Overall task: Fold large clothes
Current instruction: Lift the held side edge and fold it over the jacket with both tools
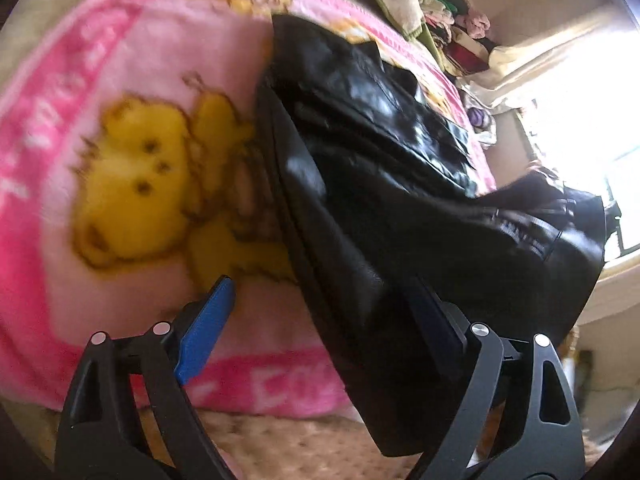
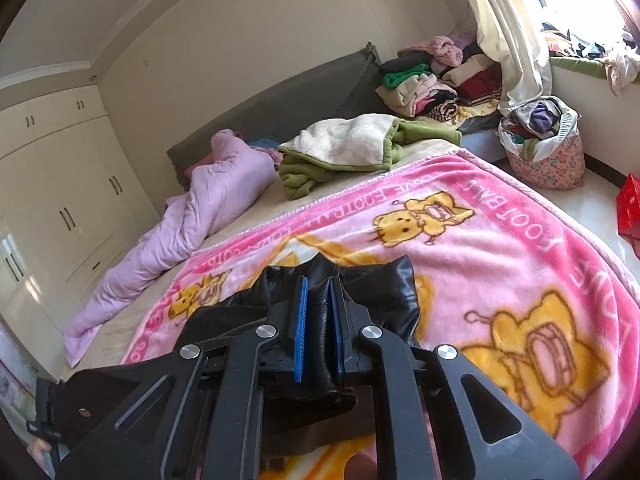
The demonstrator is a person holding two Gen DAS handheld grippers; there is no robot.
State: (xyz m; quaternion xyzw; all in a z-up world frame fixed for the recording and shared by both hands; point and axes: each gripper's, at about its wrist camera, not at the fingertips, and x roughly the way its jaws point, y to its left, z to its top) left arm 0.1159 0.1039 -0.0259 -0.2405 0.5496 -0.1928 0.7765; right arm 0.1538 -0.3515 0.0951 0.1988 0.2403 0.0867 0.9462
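we are looking along the left tool (image 1: 320, 320) and its blue-padded fingers (image 1: 206, 330) are standing wide apart, nothing pinched between them. the far finger is sitting half hidden against the black leather-look garment (image 1: 384, 184), which is draping across the view from the upper middle down to the lower right; we cannot tell if that finger is touching it. the tool is tilting, so the bed is rolling sideways in this view, and the picture is smearing a little.

over on the right tool (image 2: 319, 320) we are seeing the fingers drawn close together and clamped on a fold of the same black garment (image 2: 372, 284), the material bunching up between the blue pads (image 2: 301, 328) and spilling out on both sides. the tool is pointing out across the bed, held low above it.

the garment is lying on the pink cartoon-bear blanket (image 2: 500, 248), near its closer edge, partly lifted by the right tool. beyond the blanket we are seeing a green and cream fleece (image 2: 348, 144) and a lilac quilt (image 2: 200, 200) on the bed, with a heap of folded clothes (image 2: 440, 80) at the far corner.

beside the bed a flowered bag (image 2: 548, 164) is standing on the floor, stuffed with mixed clothing that is poking over its rim.
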